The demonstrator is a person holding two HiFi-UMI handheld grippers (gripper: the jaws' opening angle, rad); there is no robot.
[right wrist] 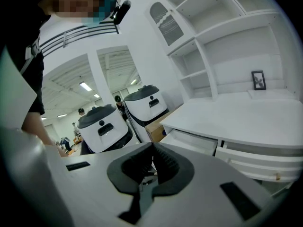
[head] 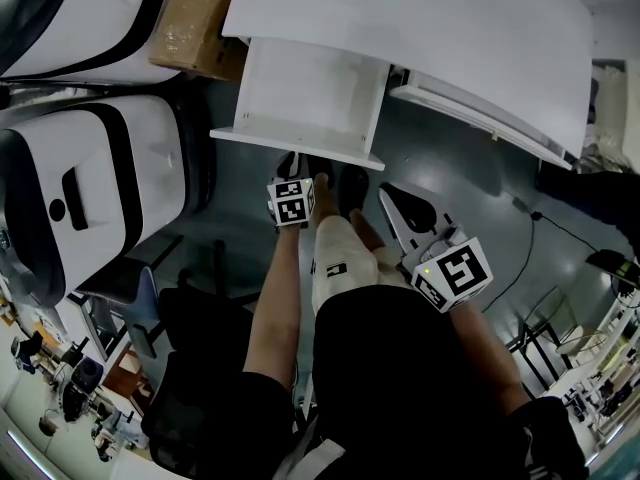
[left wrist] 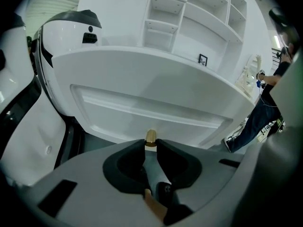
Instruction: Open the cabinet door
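At the edge of the white cabinet door (left wrist: 142,103), the left gripper (left wrist: 150,144) is squeezing its fingers (left wrist: 135,151) on the little gold knob (left wrist: 150,136), so it can pull the door open. The right gripper (right wrist: 152,150) is waiting nearby, fingers closed on nothing.

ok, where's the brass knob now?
Left gripper view, lower centre: the brass knob sits pinched between the left gripper's jaws, on the white panel.
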